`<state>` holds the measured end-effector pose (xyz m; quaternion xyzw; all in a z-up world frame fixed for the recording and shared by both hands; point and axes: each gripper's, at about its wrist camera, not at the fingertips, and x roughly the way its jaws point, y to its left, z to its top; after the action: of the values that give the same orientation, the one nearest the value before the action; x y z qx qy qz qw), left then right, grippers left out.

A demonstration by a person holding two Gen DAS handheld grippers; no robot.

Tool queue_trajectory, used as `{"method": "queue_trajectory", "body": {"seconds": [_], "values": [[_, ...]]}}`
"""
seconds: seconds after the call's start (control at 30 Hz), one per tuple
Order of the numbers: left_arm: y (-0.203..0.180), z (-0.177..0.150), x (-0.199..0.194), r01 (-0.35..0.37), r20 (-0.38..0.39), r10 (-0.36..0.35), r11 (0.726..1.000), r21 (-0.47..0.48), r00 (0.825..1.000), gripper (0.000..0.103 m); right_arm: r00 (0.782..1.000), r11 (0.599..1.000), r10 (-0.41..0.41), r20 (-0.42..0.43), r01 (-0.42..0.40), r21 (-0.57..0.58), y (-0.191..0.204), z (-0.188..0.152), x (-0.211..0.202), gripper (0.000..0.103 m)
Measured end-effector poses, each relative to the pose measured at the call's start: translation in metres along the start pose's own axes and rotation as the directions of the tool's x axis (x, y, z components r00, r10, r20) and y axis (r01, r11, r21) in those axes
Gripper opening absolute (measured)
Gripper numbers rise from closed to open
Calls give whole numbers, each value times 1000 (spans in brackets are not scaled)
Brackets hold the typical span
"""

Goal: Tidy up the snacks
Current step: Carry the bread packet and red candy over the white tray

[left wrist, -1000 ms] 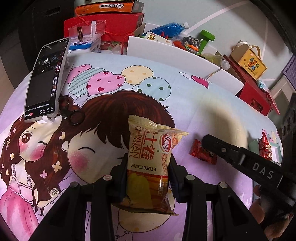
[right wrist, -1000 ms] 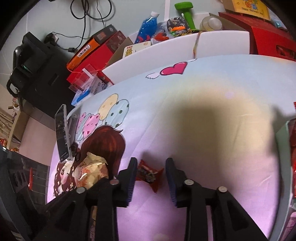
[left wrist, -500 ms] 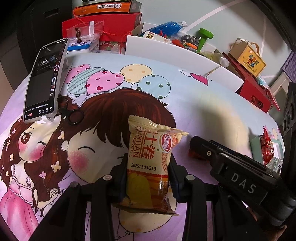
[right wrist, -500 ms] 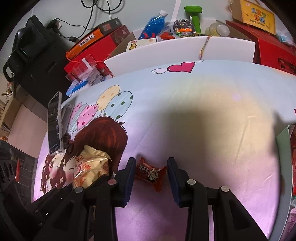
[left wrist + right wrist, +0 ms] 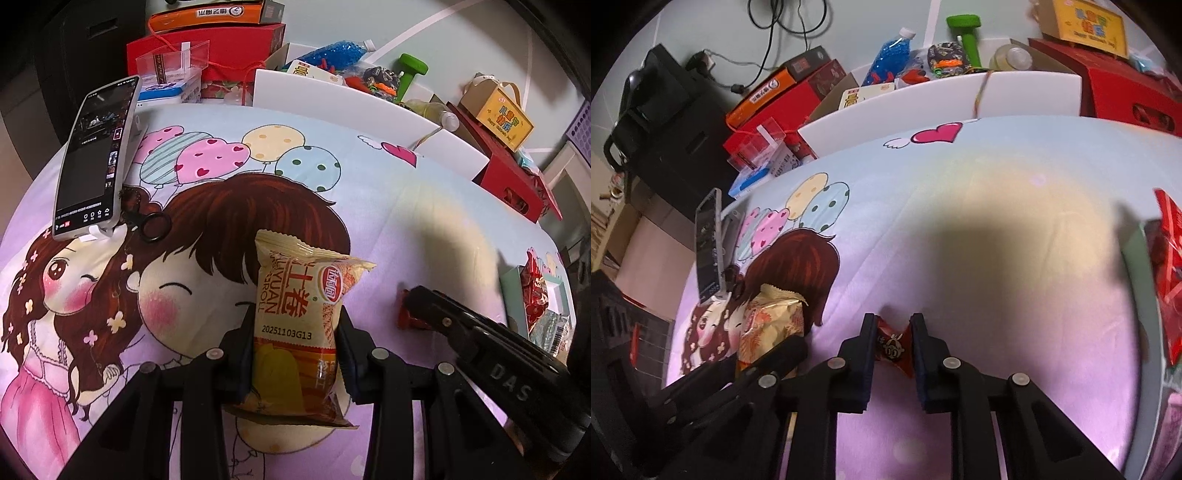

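Observation:
A yellow egg-roll packet (image 5: 295,321) stands upright above the cartoon bedsheet, and my left gripper (image 5: 295,332) is shut on its middle. The same packet (image 5: 775,317) shows at the lower left of the right wrist view. A small red wrapped candy (image 5: 892,349) is pinched between the two fingers of my right gripper (image 5: 893,332), low over the pink part of the sheet. In the left wrist view only a corner of that candy (image 5: 402,314) shows beside the right gripper's fingertip (image 5: 421,301).
A pale green box (image 5: 511,295) with red snack packets (image 5: 535,288) sits at the sheet's right edge. A phone (image 5: 92,155) on a stand and a black key ring (image 5: 155,225) lie at the left. A white board (image 5: 332,92) and cluttered boxes line the far side.
My right gripper slid forward around the red candy and its fingers closed in on it. The left gripper has kept the yellow packet almost still.

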<state>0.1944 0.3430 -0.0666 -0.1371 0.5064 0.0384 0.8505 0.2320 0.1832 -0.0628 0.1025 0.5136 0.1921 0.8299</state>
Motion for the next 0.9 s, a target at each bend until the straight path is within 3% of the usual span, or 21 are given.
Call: {"method": "queue_trajectory", "body": {"seconds": [0.4,0.9], "values": [[-32,-10,-35,11,14,-11,999,32,1000,40,999,1000,2,49,-4,21,-12,-19,-63,20],[-99,-31,-79,47,54,-52,994,97,997,40,990,991,22,142,-40,127,-64,-43,-144,20]]}}
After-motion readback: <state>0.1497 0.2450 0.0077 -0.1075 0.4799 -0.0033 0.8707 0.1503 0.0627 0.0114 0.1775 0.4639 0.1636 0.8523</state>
